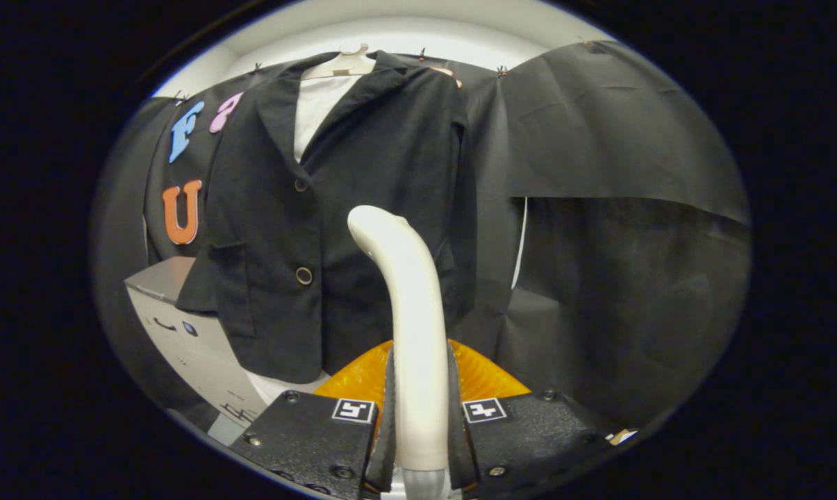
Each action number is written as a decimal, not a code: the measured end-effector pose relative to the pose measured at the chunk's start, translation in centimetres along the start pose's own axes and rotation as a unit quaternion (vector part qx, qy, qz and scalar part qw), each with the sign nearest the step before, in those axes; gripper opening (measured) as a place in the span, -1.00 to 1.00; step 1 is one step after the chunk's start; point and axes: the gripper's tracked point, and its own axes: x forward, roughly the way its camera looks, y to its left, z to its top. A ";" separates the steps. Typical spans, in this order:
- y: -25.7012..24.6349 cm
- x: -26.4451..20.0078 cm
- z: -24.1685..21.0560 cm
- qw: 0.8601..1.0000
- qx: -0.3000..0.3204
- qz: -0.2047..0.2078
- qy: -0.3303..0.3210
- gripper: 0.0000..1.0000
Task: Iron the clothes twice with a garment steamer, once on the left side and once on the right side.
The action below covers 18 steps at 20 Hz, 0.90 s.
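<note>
A black blazer (362, 208) hangs on a white hanger (342, 62) against the booth's wall, buttoned over a white shirt (317, 111). My gripper (419, 410) is shut on the white handle of the garment steamer (408, 305), both fingers pressing its sides. The handle rises upright between the fingers and curves toward the blazer, its tip in front of the jacket's right half, below the chest. How far the tip stands from the cloth I cannot tell. An orange translucent part (484, 378) of the steamer shows just behind the fingers.
A grey box-like machine (182, 326) stands low on the left, beside the blazer's hem. A loose black cloth panel (619, 208) hangs on the right. A white surface (279, 385) lies under the blazer's hem.
</note>
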 end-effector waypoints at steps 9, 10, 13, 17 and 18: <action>1.0 -1.1 -5.6 0.999 -0.014 0.011 0.049 -0.34; 1.0 -1.0 -6.4 0.998 -0.012 0.010 0.058 -0.34; 1.0 -1.0 -8.5 0.997 -0.011 0.006 0.078 -0.34; 1.2 -1.0 -11.1 0.995 -0.015 0.000 0.100 -0.34; 1.3 -1.0 -11.8 0.994 -0.014 -0.002 0.104 -0.34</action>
